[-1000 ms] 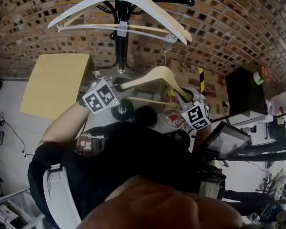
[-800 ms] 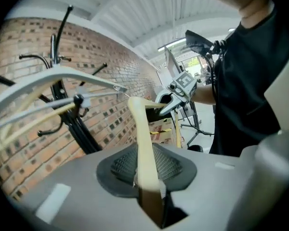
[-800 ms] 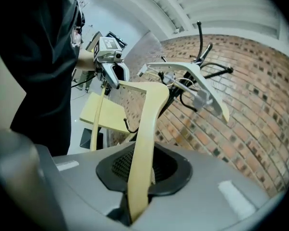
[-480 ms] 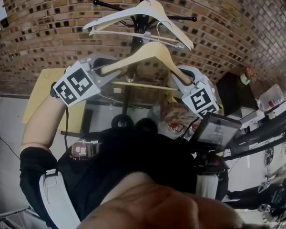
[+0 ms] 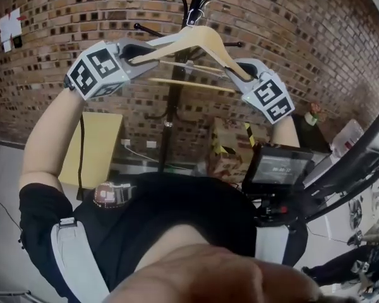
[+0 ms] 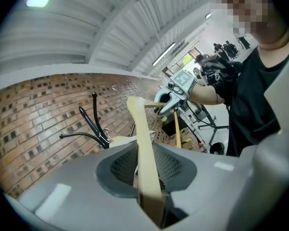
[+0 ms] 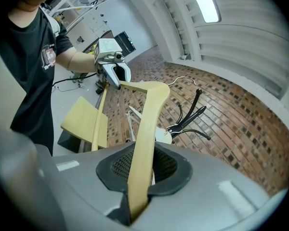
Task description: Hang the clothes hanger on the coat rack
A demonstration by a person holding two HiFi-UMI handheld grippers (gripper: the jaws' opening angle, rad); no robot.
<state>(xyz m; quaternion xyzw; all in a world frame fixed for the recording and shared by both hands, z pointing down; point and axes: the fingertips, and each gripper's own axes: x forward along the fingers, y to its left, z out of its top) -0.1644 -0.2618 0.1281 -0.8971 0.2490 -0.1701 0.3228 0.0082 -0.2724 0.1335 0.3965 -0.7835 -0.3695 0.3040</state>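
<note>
Tan hanger (image 5: 196,36), black rack (image 5: 172,106), brown brickwork (image 5: 290,36)

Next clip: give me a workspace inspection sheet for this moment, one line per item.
Surface: yellow table against the brick wall.
Job's things: wooden hanger held up at the black coat rack's top prongs; hooked or not, unclear.
Clutter: taped cardboard box, screen.
Grippers: left gripper and right gripper each shut on a hanger end.
Cables: black cable beside the left forearm.
Surroundings: brick wall behind the rack; ribbed ceiling.
</note>
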